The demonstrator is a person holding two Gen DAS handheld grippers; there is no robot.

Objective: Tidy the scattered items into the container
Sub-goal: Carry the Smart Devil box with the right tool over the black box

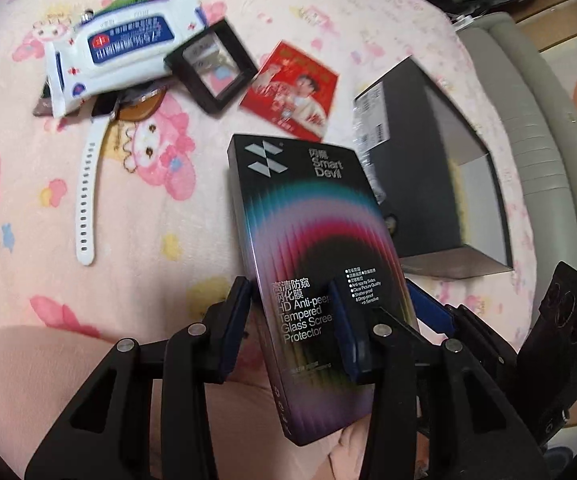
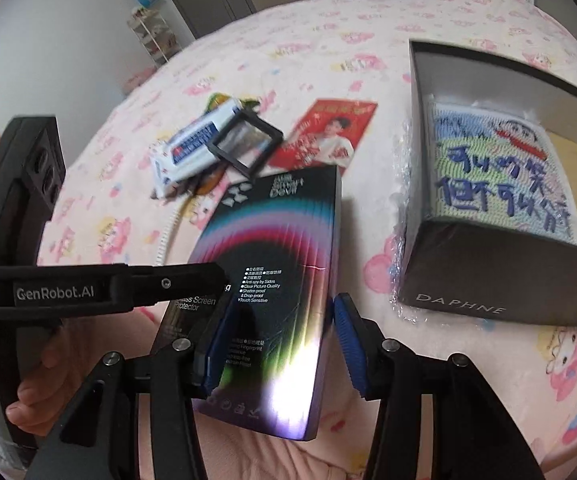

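A flat black screen-protector box [image 1: 308,240] with a rainbow arc hangs tilted above the pink bedspread, held from two sides. My left gripper [image 1: 292,300] is shut on its lower part, one pad over the printed face and one behind. My right gripper [image 2: 282,304] is shut on the same box [image 2: 280,264] near its right edge. The open dark grey container [image 2: 488,280] marked DAPHNE stands just right of the box, with a knitted piece [image 2: 496,168] lying in it.
On the bed beyond the box lie a white wet-wipes pack [image 1: 120,52], a black square frame [image 1: 212,64], a red envelope [image 1: 292,88], a white watch strap [image 1: 86,200] and small packets. A hand [image 2: 28,400] holds the left gripper's handle. Bubble wrap lies under the container.
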